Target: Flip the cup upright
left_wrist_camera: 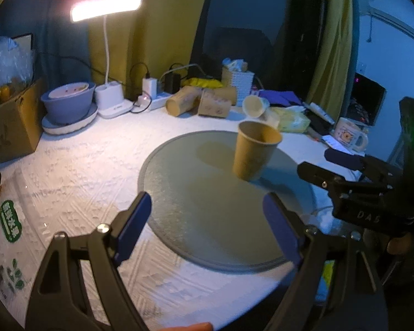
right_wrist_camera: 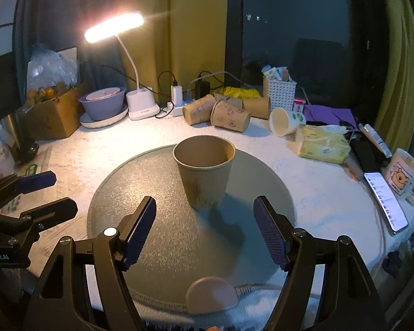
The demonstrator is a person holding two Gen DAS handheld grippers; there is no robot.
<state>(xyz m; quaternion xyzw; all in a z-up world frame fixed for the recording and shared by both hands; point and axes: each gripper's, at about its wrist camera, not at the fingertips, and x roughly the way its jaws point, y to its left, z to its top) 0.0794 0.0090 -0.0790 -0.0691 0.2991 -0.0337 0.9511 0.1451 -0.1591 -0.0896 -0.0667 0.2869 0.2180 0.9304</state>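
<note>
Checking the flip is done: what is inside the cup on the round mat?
The cup stands mouth up on the mat. Its inner wall looks bare; nothing shows inside, but the near wall hides its bottom.

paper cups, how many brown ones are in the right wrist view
4. One paper cup stands upright on the round mat. Three lie on their sides at the back by the white basket: left, middle, right. More may be hidden behind them.
</note>
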